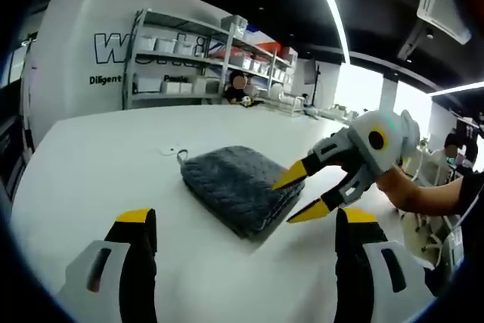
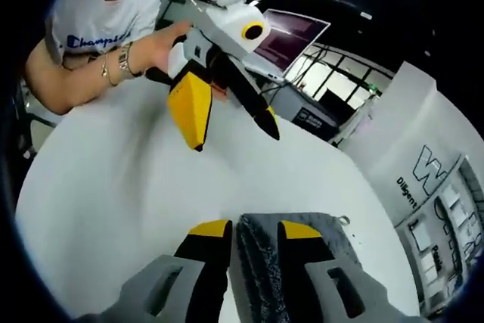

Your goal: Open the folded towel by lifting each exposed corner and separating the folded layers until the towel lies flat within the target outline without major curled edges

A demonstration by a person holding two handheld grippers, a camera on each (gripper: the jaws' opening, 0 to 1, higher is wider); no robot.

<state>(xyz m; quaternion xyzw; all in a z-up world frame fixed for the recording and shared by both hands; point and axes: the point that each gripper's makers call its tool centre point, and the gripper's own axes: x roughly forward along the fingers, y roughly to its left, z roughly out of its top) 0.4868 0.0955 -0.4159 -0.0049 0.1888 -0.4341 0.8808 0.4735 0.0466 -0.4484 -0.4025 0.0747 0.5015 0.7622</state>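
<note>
- I see the folded grey towel (image 1: pixel 238 187) lying on the white table (image 1: pixel 98 164), with bare tabletop on every side of it.
- My right gripper (image 1: pixel 299 197) sits at the towel's near edge, jaws apart around that edge (image 2: pixel 253 262).
- My left gripper (image 2: pixel 231 122) hovers well clear of the towel, jaws spread wide and holding nothing.
- Beyond the towel's far side stand shelves (image 1: pixel 204 58).

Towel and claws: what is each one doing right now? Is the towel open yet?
Towel: still folded, lying on the white table, one edge between the right claw's jaws.
Right claw: jaws apart, around the towel's near edge, not yet closed on it.
Left claw: jaws wide open, held above the table, holding nothing.
</note>
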